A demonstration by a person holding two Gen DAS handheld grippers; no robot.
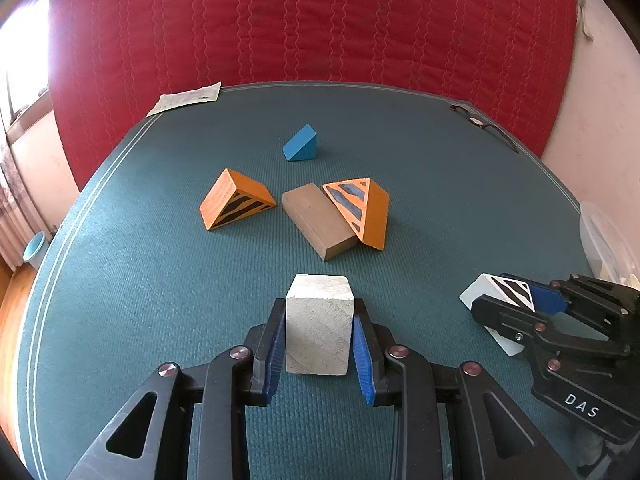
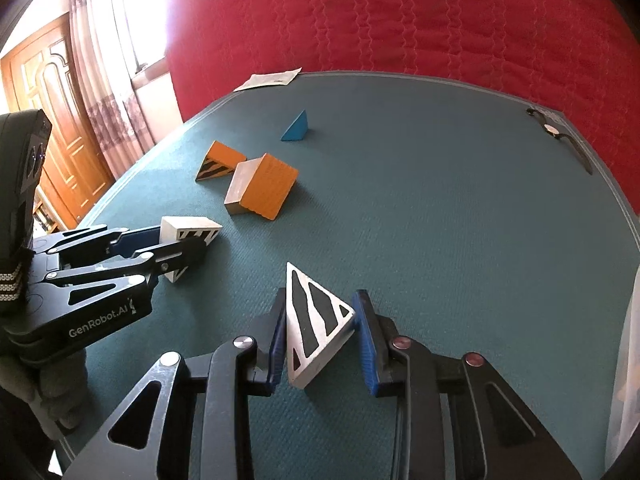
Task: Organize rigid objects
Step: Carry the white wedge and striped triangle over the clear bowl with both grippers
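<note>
A big red quilt (image 1: 312, 20) hangs behind everything. In front of it is the bench (image 1: 440, 200), covered with a green mat.

In the middle of the bench lie four blocks. The plain brown block (image 1: 318, 220) lies flat. An orange wedge with blue stripes (image 1: 362, 212) leans right against it. An orange wedge with black stripes (image 1: 234, 200) sits just to the left of the brown block, a little apart. A small blue wedge (image 1: 300, 143) stands farther back, alone.

The left gripper (image 1: 320, 332) has its jaws shut on a pale block with a striped side (image 1: 320, 320). The block rests on the mat near the front of the bench. The brown block is the nearest thing ahead of it.

The right gripper (image 2: 322, 324) has its jaws closed tight on a white wedge with black stripes (image 2: 316, 320). This wedge is also at the front of the bench, to the right of the pale block. The mat ahead of it is open.

A clear plastic tub (image 1: 608, 240) peeks in at the right edge. A white paper (image 1: 186, 98) lies at the far left corner. A black strap with a small round piece (image 1: 480, 124) lies at the far right corner. A small blue cup (image 1: 34, 246) sits off to the left, below the bench.
</note>
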